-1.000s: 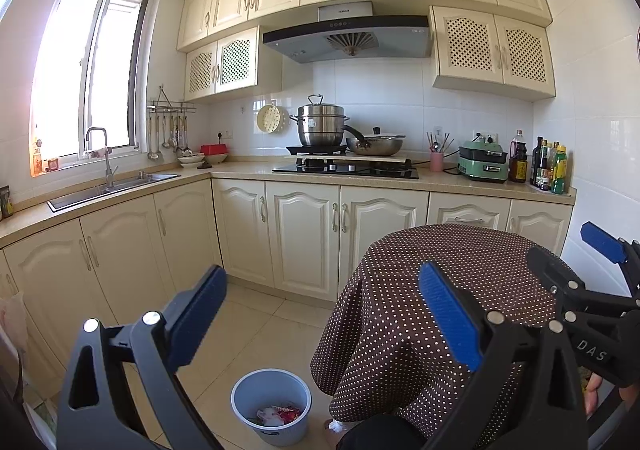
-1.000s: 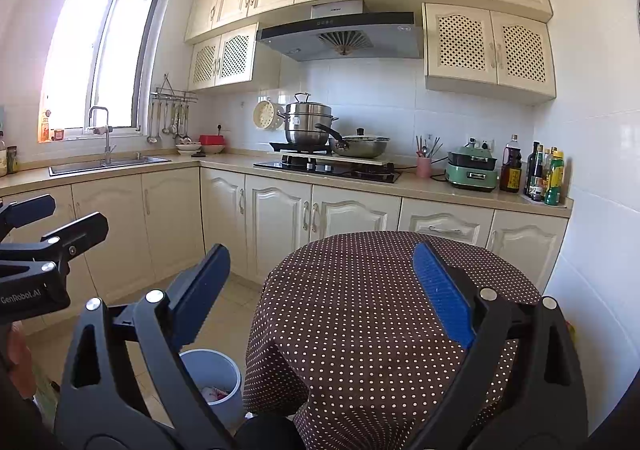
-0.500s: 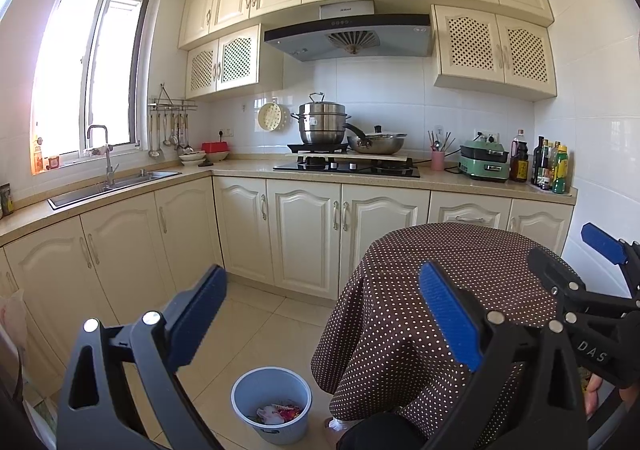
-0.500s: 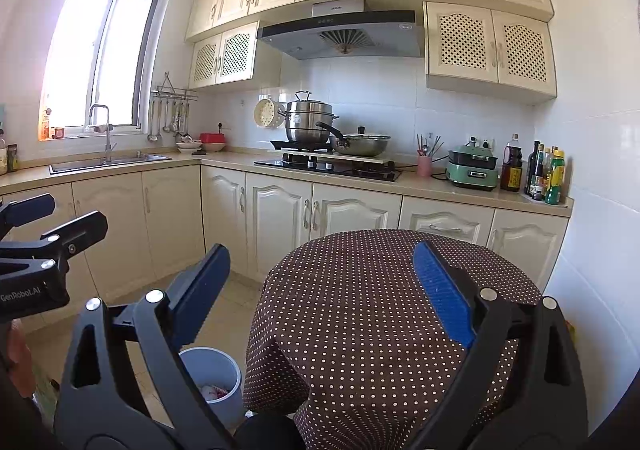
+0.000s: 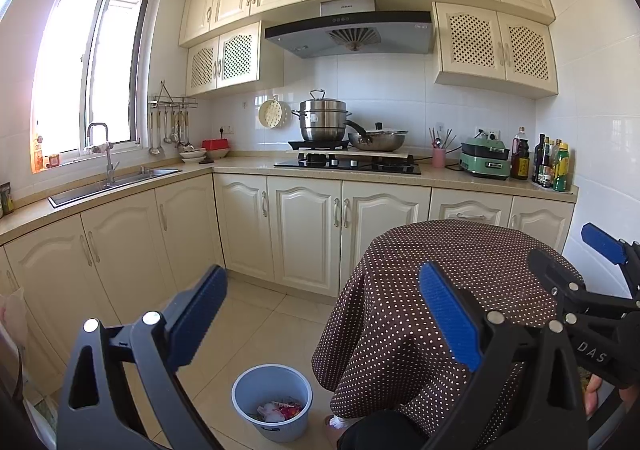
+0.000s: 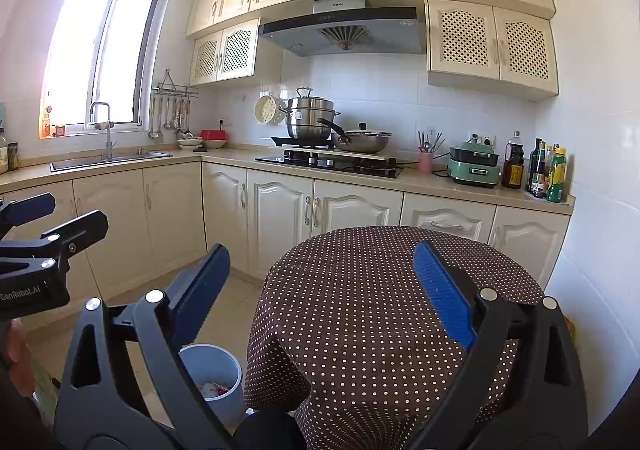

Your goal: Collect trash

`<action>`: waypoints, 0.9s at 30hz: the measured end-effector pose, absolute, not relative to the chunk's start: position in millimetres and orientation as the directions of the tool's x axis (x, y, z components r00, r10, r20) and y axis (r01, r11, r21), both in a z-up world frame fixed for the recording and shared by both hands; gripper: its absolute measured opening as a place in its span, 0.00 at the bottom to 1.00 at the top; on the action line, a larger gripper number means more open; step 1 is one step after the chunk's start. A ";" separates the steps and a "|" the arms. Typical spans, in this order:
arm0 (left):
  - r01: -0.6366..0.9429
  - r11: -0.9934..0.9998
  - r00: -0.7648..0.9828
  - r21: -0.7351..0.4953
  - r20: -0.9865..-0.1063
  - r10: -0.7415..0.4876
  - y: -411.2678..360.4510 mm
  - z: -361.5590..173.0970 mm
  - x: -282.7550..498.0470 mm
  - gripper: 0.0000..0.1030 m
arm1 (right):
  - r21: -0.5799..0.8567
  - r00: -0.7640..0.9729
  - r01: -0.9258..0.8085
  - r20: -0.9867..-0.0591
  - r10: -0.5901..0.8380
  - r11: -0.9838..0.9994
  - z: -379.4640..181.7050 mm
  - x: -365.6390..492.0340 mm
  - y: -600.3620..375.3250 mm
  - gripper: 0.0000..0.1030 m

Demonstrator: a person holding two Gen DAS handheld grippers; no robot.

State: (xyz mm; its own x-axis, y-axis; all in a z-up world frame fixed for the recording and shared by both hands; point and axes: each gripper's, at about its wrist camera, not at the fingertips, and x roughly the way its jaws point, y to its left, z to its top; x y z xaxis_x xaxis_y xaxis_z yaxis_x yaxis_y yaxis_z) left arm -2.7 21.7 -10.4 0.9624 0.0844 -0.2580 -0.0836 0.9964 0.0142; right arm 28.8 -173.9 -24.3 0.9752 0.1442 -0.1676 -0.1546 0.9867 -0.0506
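Observation:
A pale blue bin [image 5: 272,402] stands on the tiled floor left of a round table with a brown dotted cloth [image 5: 460,274]. Crumpled wrappers [image 5: 276,410] lie inside the bin. My left gripper [image 5: 320,310] is held open above the floor and bin, nothing between its blue pads. My right gripper [image 6: 320,282] is open over the dotted cloth [image 6: 380,290], also holding nothing. The bin [image 6: 212,374] shows low in the right wrist view, partly hidden behind the left finger. In each wrist view the other gripper appears at the frame's edge.
Cream cabinets [image 5: 304,226] run along the back and left walls under a counter with a sink [image 5: 116,181], a hob with pots [image 5: 348,157] and bottles [image 5: 552,165]. Tiled floor [image 5: 248,322] lies between cabinets and table. A white wall [image 6: 592,250] stands right of the table.

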 end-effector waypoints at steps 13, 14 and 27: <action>-0.087 0.996 0.960 0.013 -0.266 0.088 23.0 -12.0 -3.4 0.92 | -0.054 0.973 -0.161 -0.174 0.149 0.986 -27.3 29.4 -174.1 0.89; -0.087 0.996 0.960 0.012 -0.267 0.087 23.3 -12.2 -3.7 0.92 | -0.053 0.973 -0.161 -0.174 0.149 0.986 -27.4 29.8 -173.8 0.89; -0.092 0.996 0.956 0.013 -0.279 0.092 26.4 -13.7 1.7 0.92 | -0.054 0.971 -0.169 -0.181 0.157 0.984 -29.7 32.9 -175.4 0.89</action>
